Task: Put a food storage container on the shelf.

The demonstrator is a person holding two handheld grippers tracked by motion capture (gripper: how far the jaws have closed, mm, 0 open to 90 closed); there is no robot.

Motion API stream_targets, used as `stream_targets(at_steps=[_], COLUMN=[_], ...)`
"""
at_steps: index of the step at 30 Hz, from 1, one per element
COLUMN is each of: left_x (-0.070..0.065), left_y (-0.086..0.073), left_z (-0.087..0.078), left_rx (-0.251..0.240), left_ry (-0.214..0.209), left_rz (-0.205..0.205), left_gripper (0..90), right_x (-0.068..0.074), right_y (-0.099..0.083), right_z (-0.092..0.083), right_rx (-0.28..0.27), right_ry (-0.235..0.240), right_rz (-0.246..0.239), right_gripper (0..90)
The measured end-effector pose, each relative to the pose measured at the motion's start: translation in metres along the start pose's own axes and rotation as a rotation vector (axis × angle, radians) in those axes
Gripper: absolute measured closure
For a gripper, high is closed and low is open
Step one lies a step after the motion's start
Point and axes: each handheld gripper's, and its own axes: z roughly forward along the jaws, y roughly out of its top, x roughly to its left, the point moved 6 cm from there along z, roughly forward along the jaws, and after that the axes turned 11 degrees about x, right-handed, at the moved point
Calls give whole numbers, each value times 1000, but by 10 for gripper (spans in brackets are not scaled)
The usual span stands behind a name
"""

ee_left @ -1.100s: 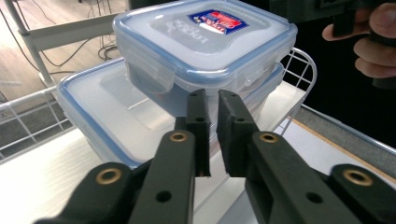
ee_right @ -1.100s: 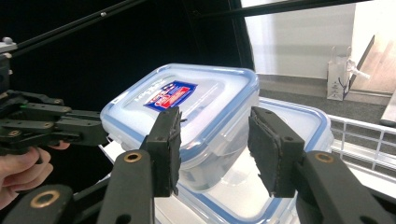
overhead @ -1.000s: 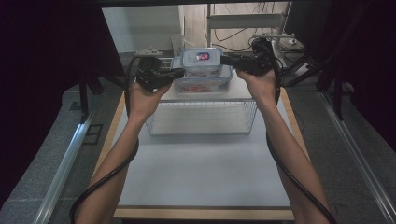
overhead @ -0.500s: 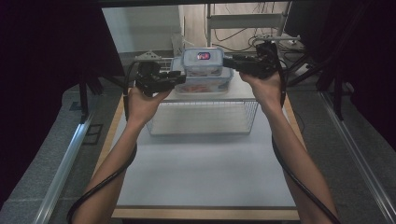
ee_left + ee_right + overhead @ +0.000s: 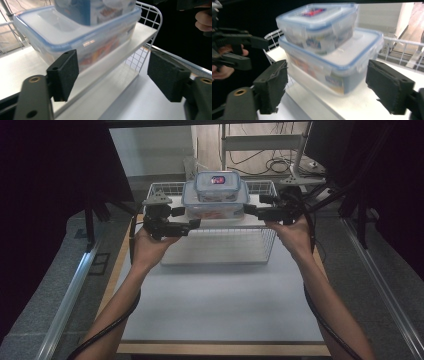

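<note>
While both hands sit at the far end of the table (image 5: 220,305), the left gripper (image 5: 192,218) and right gripper (image 5: 248,210) flank a stack of two containers on the wire rack's (image 5: 220,251) top shelf, near the table's far edge. Large container (image 5: 215,205) w/ blue-trimmed lid rests on the white shelf board; small container (image 5: 217,185) sits on its lid. L gripper jaws spread, just been opening, nothing between the pads; large container (image 5: 75,35) is just beyond the pad tips, no contact. R gripper jaws also spread, just been opening, pads clear of both the large container (image 5: 332,67) and small container (image 5: 319,25). Stack upright, apart from both grippers.
</note>
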Motion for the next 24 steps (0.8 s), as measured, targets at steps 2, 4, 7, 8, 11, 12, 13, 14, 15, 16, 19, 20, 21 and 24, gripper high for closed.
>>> stream_targets(at_steps=[2,4,7,8,11,12,13,14,15,16,19,20,21,24], left_x=[-2,-4,-9,-9,-16,-17,-17,-19,-23,-23,-27,-28,-30,-33], left_y=[-5,-10,-18,-18,-27,-28,-28,-30,-34,-34,-40,-41,-43,-48], left_z=[-1,-2,-5,-5,-7,-8,-8,-8,-9,-9,-11,-11,-12,-14], left_rx=[3,3,20,20,40,42,42,45,51,51,58,59,62,58], left_ry=[-5,-7,3,3,7,8,8,8,4,4,7,7,7,2], left_rz=[2,3,26,26,50,56,56,59,67,67,78,80,82,83], left_gripper=[213,196,143,137,114,106,103,103,92,86,80,71,71,62], right_x=[1,3,9,9,16,18,18,19,22,22,27,30,30,36], right_y=[-7,-13,-22,-22,-30,-32,-32,-34,-37,-37,-42,-45,-45,-49], right_z=[2,3,3,3,2,1,1,1,0,0,-1,-2,-2,-3], right_rx=[8,16,31,31,47,48,48,51,55,55,60,64,64,72], right_ry=[-16,-21,-22,-22,-29,-31,-31,-31,-26,-26,-24,-23,-23,-20], right_rz=[-14,-23,-45,-45,-68,-72,-72,-76,-82,-82,-93,-101,-101,-114], right_gripper=[144,132,104,104,91,88,88,85,79,79,72,68,68,58])
